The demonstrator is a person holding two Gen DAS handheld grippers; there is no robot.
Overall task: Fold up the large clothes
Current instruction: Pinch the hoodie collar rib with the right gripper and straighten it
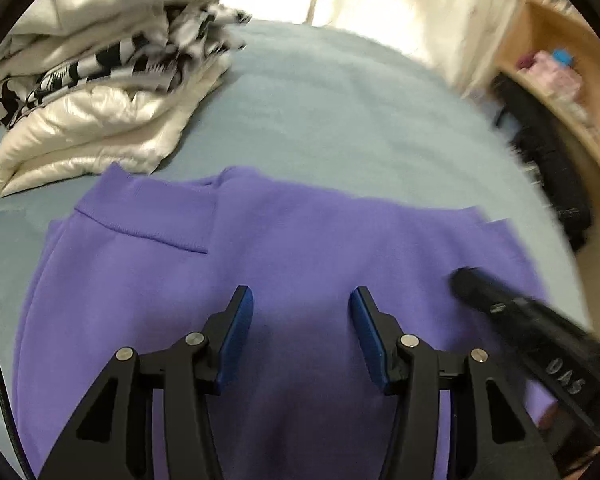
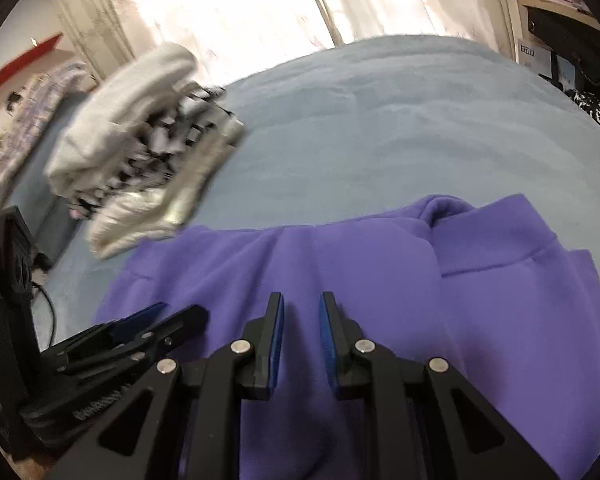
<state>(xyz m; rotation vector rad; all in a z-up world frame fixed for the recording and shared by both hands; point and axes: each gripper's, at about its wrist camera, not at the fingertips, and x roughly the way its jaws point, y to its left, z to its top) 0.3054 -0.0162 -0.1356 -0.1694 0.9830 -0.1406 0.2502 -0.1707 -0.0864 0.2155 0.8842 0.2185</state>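
A folded purple sweatshirt (image 1: 284, 240) lies on the grey-blue bed sheet (image 1: 340, 112), a ribbed cuff folded across its top left. My left gripper (image 1: 301, 300) hovers over its near part, open and empty. The right gripper's finger (image 1: 500, 308) reaches in from the right. In the right wrist view the sweatshirt (image 2: 380, 264) lies below my right gripper (image 2: 301, 306), whose jaws are a narrow gap apart and hold nothing. The left gripper (image 2: 156, 324) shows at the lower left.
A stack of folded clothes (image 1: 100, 92), white and zebra-patterned, sits on the bed at the far left; it also shows in the right wrist view (image 2: 148, 152). A wooden shelf (image 1: 560, 80) with dark items stands right of the bed. Curtains (image 2: 240, 8) hang behind.
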